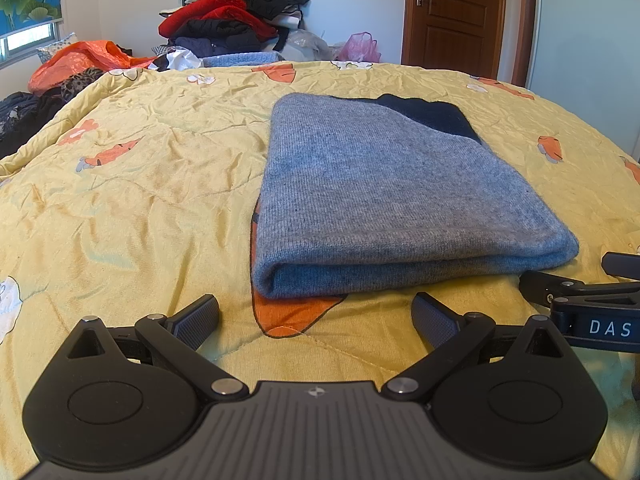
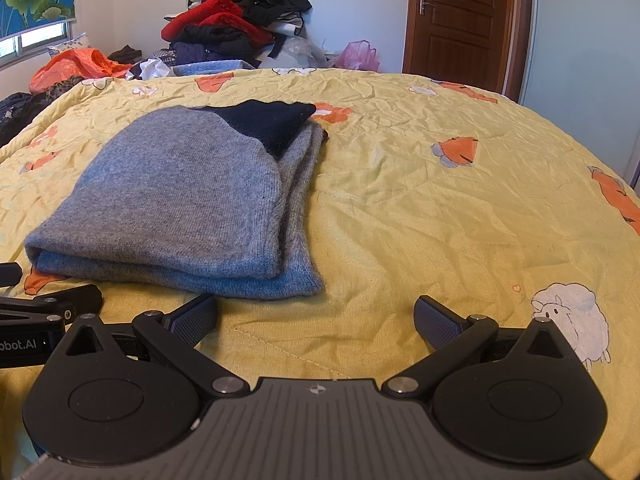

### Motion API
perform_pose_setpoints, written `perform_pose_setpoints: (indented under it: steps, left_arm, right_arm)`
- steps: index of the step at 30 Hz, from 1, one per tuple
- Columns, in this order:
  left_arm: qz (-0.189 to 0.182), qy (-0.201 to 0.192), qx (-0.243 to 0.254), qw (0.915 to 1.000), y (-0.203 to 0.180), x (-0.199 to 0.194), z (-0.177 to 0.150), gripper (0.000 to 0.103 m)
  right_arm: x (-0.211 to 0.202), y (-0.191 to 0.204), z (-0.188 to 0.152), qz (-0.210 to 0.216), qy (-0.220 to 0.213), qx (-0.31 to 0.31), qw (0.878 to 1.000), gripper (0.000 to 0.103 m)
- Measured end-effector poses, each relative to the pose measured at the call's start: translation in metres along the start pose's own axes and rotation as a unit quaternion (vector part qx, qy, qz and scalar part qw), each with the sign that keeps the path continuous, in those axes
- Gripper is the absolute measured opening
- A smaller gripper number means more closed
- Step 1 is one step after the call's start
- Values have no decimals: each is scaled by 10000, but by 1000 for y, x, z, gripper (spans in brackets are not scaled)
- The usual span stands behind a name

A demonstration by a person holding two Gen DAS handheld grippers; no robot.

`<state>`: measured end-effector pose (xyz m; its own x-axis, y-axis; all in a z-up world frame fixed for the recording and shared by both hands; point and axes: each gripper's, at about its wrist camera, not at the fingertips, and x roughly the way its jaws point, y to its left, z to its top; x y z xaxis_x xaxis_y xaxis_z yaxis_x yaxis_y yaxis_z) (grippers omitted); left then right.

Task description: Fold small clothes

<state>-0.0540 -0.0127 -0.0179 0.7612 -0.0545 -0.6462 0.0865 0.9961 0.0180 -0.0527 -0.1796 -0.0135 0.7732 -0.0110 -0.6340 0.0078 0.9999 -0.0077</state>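
A grey knit garment (image 1: 384, 192) with a dark navy part at its far end lies folded in a flat rectangle on the yellow quilt (image 1: 140, 184). My left gripper (image 1: 316, 320) is open and empty, just in front of the garment's near folded edge. In the right wrist view the same garment (image 2: 180, 200) lies ahead to the left. My right gripper (image 2: 316, 320) is open and empty over bare quilt (image 2: 440, 200), near the garment's near right corner. Each gripper shows at the edge of the other's view, right gripper (image 1: 592, 300) and left gripper (image 2: 44, 312).
A pile of red and black clothes (image 1: 236, 20) is heaped at the far side of the bed. An orange plastic bag (image 1: 76, 60) lies at the far left, a pink bag (image 1: 360, 46) near the brown door (image 1: 452, 16).
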Motion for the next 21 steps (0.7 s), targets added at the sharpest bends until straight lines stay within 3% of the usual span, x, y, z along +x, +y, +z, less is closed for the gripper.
perform_pose_setpoints:
  steps: [21]
  left_arm:
    - [-3,0,-1,10000,0,0,0,103]
  right_arm:
    - [2,-3,0,40,2,44,10000,103]
